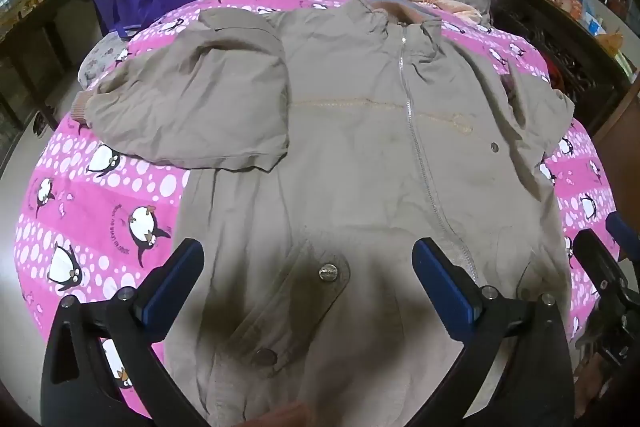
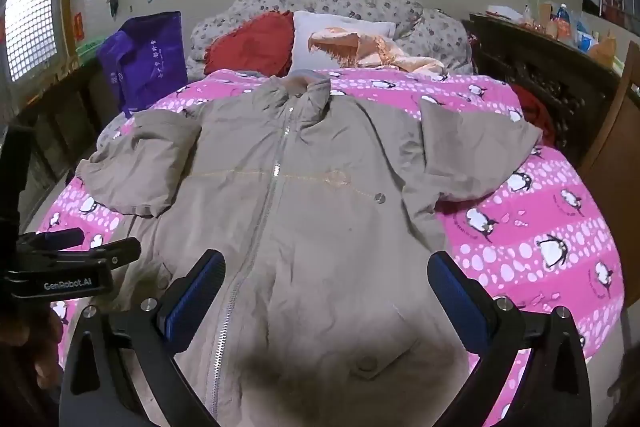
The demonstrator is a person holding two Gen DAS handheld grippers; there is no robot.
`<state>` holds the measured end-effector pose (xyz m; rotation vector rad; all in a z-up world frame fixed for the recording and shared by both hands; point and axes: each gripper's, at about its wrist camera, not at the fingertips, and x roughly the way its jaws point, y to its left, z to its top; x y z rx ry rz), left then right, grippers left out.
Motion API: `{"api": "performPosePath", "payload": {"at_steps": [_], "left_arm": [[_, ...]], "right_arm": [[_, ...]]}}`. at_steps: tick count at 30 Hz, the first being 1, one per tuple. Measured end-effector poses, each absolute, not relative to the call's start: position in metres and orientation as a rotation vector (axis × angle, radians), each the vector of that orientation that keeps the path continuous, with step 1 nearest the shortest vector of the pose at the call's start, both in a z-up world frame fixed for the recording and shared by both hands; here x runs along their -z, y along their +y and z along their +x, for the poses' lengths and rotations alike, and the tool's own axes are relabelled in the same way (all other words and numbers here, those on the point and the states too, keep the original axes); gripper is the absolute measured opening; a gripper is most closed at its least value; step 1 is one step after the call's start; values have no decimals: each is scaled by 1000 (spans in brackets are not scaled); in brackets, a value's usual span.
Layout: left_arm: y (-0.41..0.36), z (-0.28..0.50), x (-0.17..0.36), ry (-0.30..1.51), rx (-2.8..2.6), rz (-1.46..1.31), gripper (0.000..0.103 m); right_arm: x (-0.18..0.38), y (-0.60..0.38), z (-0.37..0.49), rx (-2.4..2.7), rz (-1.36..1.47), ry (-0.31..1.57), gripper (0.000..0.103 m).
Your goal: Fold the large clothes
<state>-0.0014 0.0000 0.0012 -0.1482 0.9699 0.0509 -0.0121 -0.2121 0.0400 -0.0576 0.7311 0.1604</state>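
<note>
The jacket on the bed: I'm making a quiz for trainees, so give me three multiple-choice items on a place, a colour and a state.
1. Where does the purple bag stand?
A. left of the red cushion
B. on the jacket
C. right of the white pillow

2. What colour is the bedcover?
A. green
B. pink
C. grey

3. How is the jacket's zip?
A. closed
B. fully open
C. missing

Key: 1 A, it stands by the bed's left edge beside the cushion. 2 B, pink with penguins. 3 A, the fronts meet along it.
</note>
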Motion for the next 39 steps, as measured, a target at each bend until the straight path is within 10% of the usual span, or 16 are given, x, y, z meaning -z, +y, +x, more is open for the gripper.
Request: {"api": "performPosePath", "payload": {"at_steps": [39], "left_arm": [[3,0,12,971,-98,-143,103]], "right_arm": [[-26,-215,10,-129,-27,781,101]]}}
